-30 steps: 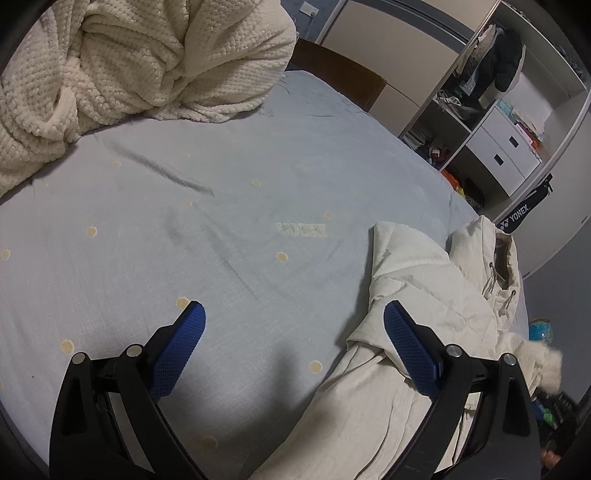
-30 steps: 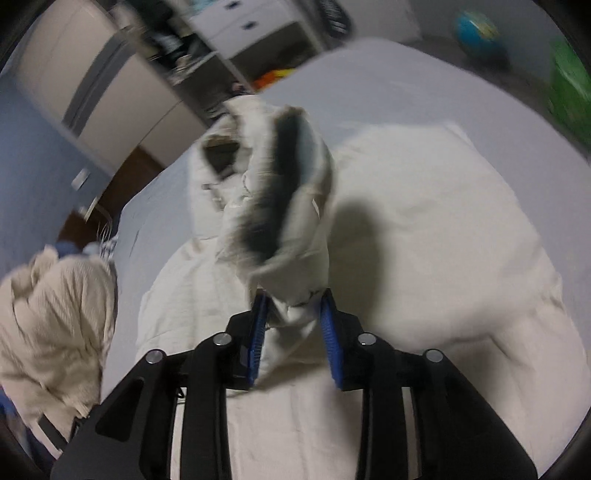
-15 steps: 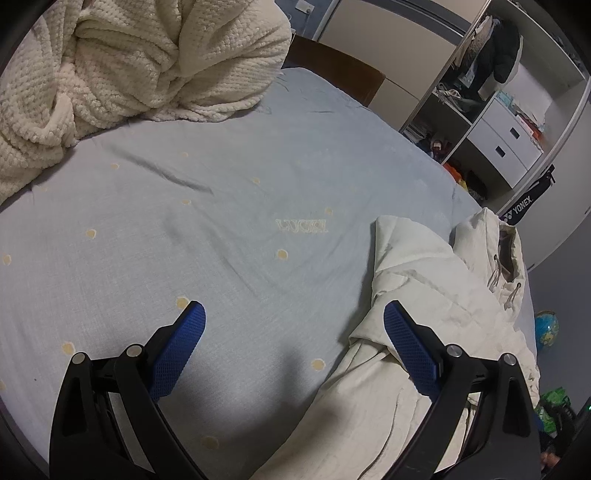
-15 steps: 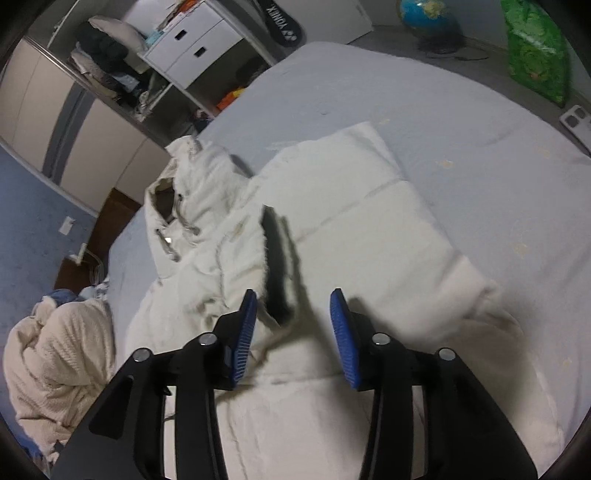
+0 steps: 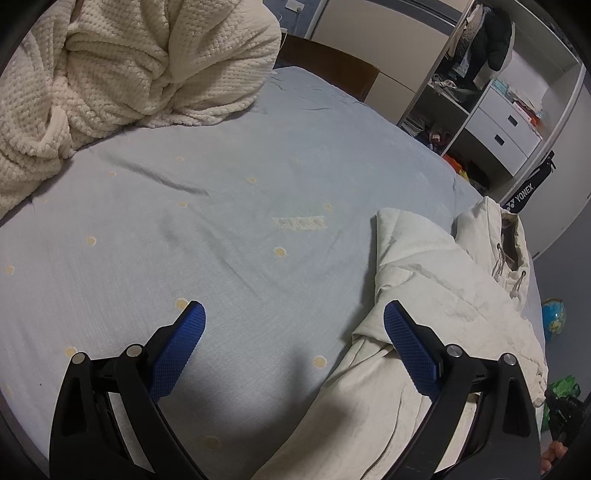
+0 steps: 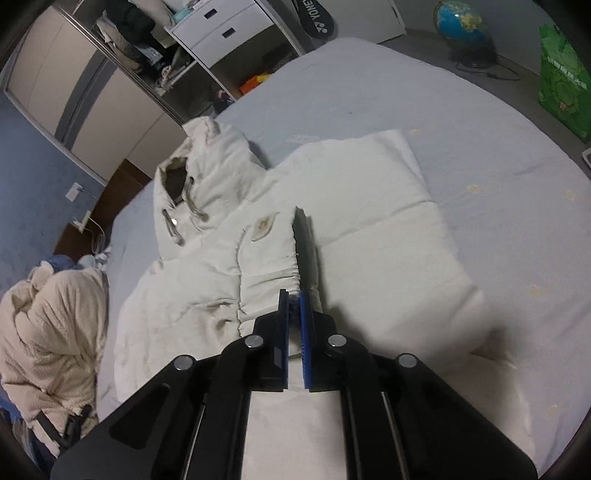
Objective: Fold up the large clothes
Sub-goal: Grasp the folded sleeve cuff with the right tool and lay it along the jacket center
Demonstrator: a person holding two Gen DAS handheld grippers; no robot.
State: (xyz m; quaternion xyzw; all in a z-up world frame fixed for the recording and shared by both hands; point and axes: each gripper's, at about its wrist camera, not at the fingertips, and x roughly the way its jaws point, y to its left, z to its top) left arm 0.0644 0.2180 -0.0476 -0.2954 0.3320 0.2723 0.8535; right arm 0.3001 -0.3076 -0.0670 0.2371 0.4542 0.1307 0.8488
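Note:
A large white padded hooded jacket point(image 6: 369, 229) lies spread on the pale blue bed point(image 6: 369, 85), hood toward the wardrobe. My right gripper point(image 6: 294, 295) is shut on the gathered cuff of a sleeve point(image 6: 266, 254) that lies across the jacket's chest. In the left wrist view the jacket point(image 5: 436, 295) lies at the right on the bed point(image 5: 221, 221). My left gripper point(image 5: 293, 323) is open and empty, low over the sheet, its right finger beside the jacket's folded edge.
A cream knitted blanket point(image 5: 110, 74) is heaped at the bed's far left, also in the right wrist view point(image 6: 48, 332). A wardrobe with white drawers point(image 6: 225, 29), a globe point(image 6: 461, 26) and a green bag point(image 6: 561, 85) stand beyond the bed.
My right gripper let go of the raised sleeve, which dropped onto the jacket, then shut again on the sleeve's cuff. The left gripper has barely moved.

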